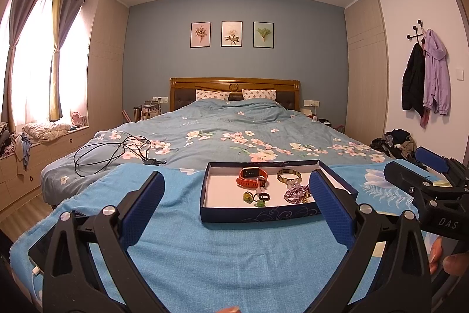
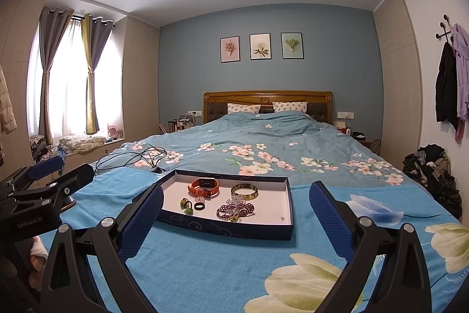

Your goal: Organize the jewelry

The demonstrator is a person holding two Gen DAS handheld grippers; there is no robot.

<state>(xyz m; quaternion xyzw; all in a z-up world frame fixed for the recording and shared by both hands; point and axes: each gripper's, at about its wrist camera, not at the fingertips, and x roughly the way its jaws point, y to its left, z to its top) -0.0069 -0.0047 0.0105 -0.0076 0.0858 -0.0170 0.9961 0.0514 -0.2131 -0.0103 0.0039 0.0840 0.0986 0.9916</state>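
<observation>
both claws stand wide apart and hold nothing: the left claw hovers low over the blue towel with the tray just ahead of it, and the right claw hangs likewise on the tray's other side.

the jewelry all lies inside the shallow dark-rimmed tray, which sits on the towel at the foot of the bed. toward the tray's far wall are an orange watch and, beside it, a gold-and-dark bangle. nearer the tray's front wall lie a small green trinket, a black ring just beside it, and a purple bead bracelet heaped with a pale clear piece and a bit of gold.

this fits either a tray of pieces waiting to be sorted or one where they have already been gathered; the pictures do not settle which.

risks, as i judge them: the bead bracelet is tangled with its neighbours, so a pinch there could drag several pieces up at once. the ring and trinket are small and flat against the tray floor, so wide pads may slip off or flick them over the low rim into the towel's nap or the bed folds. the tray is light on soft bedding, and a push on its wall could tip or slide it.
</observation>
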